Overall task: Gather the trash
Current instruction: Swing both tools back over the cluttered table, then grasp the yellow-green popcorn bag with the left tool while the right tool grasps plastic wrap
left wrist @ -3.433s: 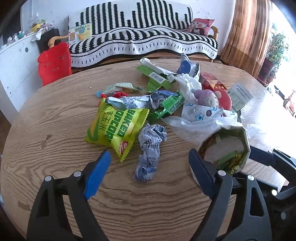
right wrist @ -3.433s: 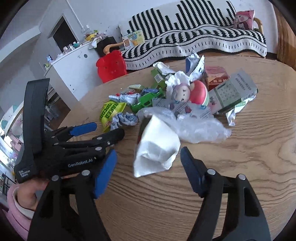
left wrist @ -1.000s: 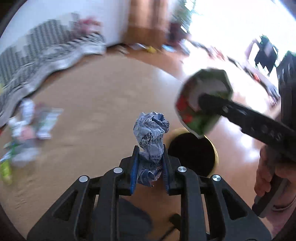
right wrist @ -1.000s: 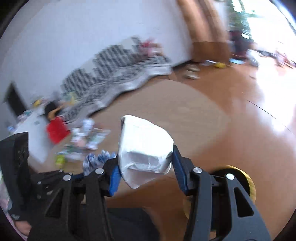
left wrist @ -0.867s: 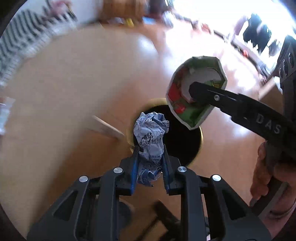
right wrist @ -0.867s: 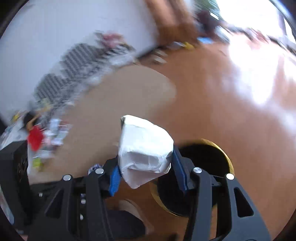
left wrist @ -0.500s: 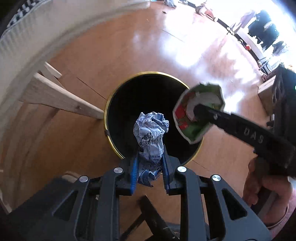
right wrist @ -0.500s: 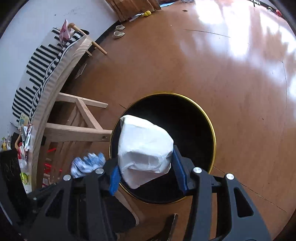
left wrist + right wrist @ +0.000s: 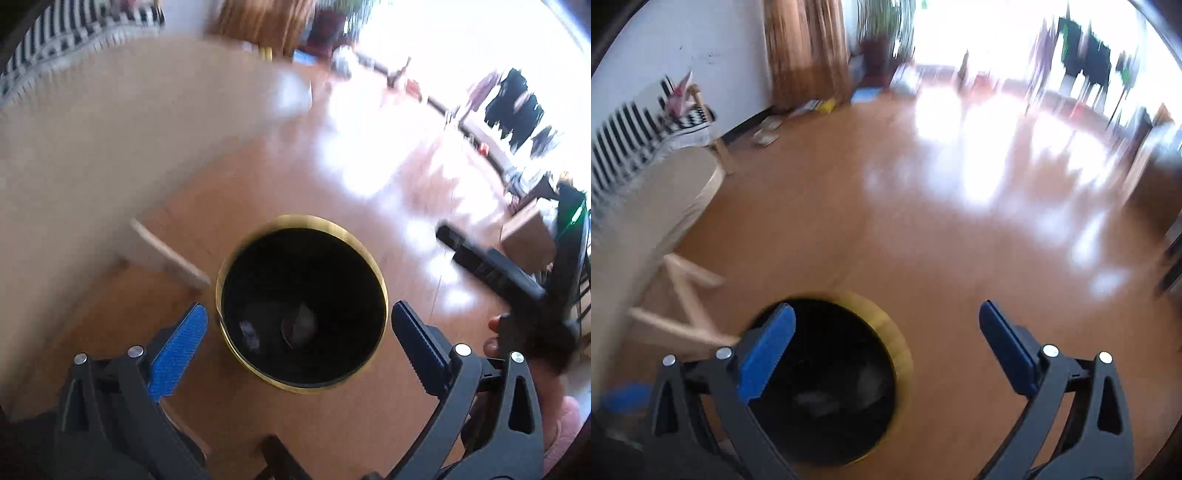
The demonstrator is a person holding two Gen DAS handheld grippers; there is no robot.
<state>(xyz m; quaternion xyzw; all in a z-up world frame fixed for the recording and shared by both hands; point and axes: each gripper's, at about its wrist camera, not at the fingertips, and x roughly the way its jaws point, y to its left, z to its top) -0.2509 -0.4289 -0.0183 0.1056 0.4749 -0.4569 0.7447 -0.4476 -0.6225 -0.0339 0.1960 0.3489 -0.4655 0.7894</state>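
Observation:
A round black trash bin with a gold rim (image 9: 354, 243) stands on the wooden floor below both grippers. It also shows in the right wrist view (image 9: 899, 339). Dim pieces of trash (image 9: 251, 330) lie at its bottom. My left gripper (image 9: 297, 323) is open and empty right above the bin's mouth. My right gripper (image 9: 886, 326) is open and empty, above the bin's right rim and the floor. In the left wrist view the right gripper's black body (image 9: 517, 273) shows at the right, held by a hand. Both views are blurred by motion.
The round wooden table (image 9: 110, 129) and its pale leg (image 9: 166, 254) lie to the left of the bin. A sofa with a black and white striped throw (image 9: 624, 136) stands at the far left. Shiny wooden floor (image 9: 960, 221) stretches toward bright windows.
Both grippers have opened and let go. The crumpled blue and white wrapper and the white paper carton are gone from the jaws. Both cameras have tilted up and away from the bin.

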